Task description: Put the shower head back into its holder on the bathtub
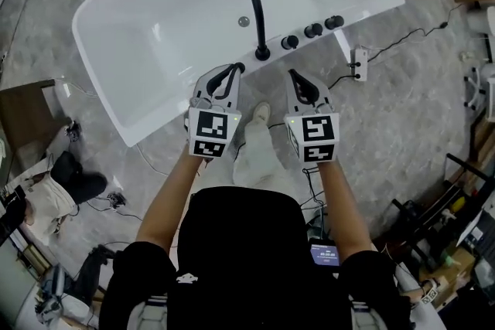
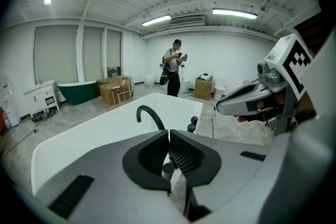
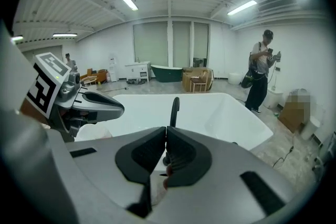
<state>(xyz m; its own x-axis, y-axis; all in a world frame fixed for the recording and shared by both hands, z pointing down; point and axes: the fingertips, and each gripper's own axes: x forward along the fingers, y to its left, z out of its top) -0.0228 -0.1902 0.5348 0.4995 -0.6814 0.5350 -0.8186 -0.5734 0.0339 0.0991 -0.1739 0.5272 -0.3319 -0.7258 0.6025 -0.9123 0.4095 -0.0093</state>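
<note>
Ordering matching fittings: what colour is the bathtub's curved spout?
Black; the spout shows best in the head view.

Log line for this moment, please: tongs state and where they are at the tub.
left tongs: shut, empty | right tongs: shut, empty | position: both at bathtub near rim, either side of black faucet

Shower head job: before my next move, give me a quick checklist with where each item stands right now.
1. The left gripper empty: ok, jaws together on nothing.
2. The right gripper empty: ok, jaws together on nothing.
3. The shower head located: cannot tell, no view shows it plainly.
4. Its holder on the bathtub found: cannot tell; only the black spout and three knobs are plain on the near rim.
5. The two grippers apart from each other: ok.
6. The person clear of the tub: ok, standing beyond it.
</note>
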